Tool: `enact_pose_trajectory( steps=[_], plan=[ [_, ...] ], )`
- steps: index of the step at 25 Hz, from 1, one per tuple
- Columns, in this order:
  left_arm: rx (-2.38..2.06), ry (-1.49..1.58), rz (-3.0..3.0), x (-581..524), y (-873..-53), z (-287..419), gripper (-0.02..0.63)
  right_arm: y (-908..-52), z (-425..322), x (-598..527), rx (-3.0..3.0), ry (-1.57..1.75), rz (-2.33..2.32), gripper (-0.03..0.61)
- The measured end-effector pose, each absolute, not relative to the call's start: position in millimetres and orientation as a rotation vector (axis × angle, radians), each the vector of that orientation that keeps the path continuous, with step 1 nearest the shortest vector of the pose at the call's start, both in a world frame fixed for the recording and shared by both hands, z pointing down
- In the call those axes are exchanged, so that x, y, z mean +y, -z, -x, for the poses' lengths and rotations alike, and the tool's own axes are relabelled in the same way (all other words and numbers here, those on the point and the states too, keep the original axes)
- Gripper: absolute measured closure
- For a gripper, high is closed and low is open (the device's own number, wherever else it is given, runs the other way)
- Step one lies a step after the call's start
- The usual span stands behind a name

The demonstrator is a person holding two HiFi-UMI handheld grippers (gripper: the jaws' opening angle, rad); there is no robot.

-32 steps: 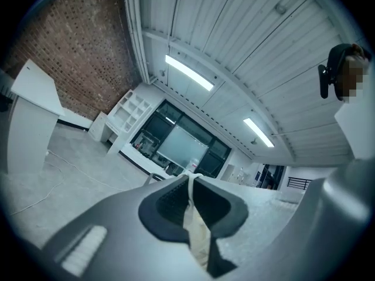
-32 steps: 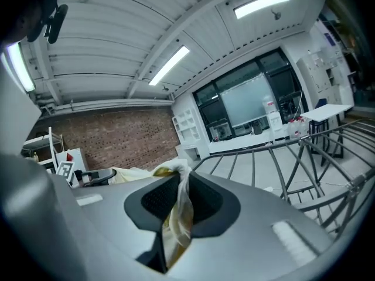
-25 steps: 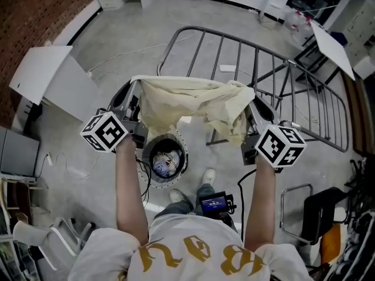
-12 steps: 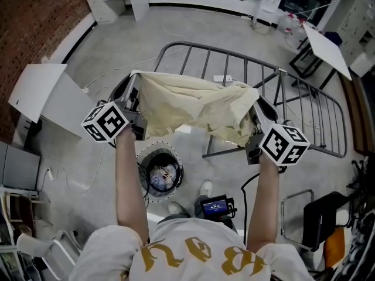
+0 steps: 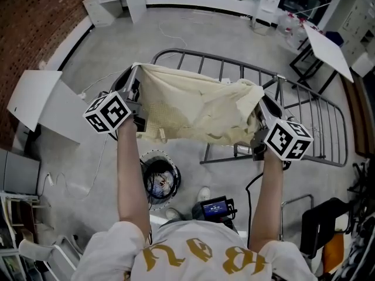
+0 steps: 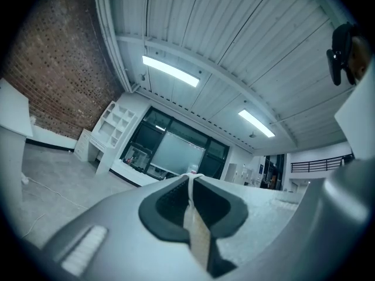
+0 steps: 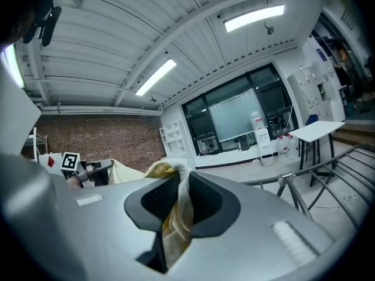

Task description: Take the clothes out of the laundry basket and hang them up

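Observation:
A pale yellow cloth [image 5: 196, 110] is stretched wide between both grippers, held above the grey drying rack [image 5: 304, 122]. My left gripper [image 5: 136, 78] is shut on the cloth's left corner [image 6: 193, 227]; only a thin strip of fabric shows between its pads. My right gripper [image 5: 262, 98] is shut on the right corner, where bunched yellow fabric [image 7: 174, 212] fills the jaws. The round laundry basket [image 5: 159, 177] stands on the floor below the cloth, with more clothes inside. The cloth hides the near left part of the rack.
A white table [image 5: 41, 107] stands at the left by the brick wall [image 5: 35, 22]. A white folding table [image 5: 328, 45] is at the far right. A black chair [image 5: 319, 218] and cables lie at the lower right. A small device [image 5: 214, 206] hangs at the person's waist.
Both grippers have carried the cloth away from the person and a little higher, out over the rack. The cloth is pulled flatter and wider. The basket has slid lower in the head view.

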State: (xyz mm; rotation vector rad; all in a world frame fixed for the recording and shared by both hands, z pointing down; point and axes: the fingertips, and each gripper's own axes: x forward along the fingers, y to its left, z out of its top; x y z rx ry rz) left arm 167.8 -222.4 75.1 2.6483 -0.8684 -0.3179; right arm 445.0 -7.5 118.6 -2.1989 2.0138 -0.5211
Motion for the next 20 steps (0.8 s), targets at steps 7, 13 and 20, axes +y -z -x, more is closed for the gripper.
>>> enact_pose_trajectory(
  steps=[7, 13, 20],
  plan=[
    [-0.893, 0.268, -2.663, -259.5, -94.4, -190.1, 0.596, -136.3, -481.1, -31.2, 1.975, 0.530, 2.238, 0.499],
    [-0.912, 0.177, -2.684, -277.7, -122.8, -212.8, 0.596, -161.4, -503.0, -41.6, 1.962, 0.546, 2.262, 0.499],
    [-0.946, -0.054, -2.672, -306.4, -172.2, -257.3, 0.596, -209.9, -545.4, -67.1, 1.974, 0.691, 2.320, 0.495]
  ],
)
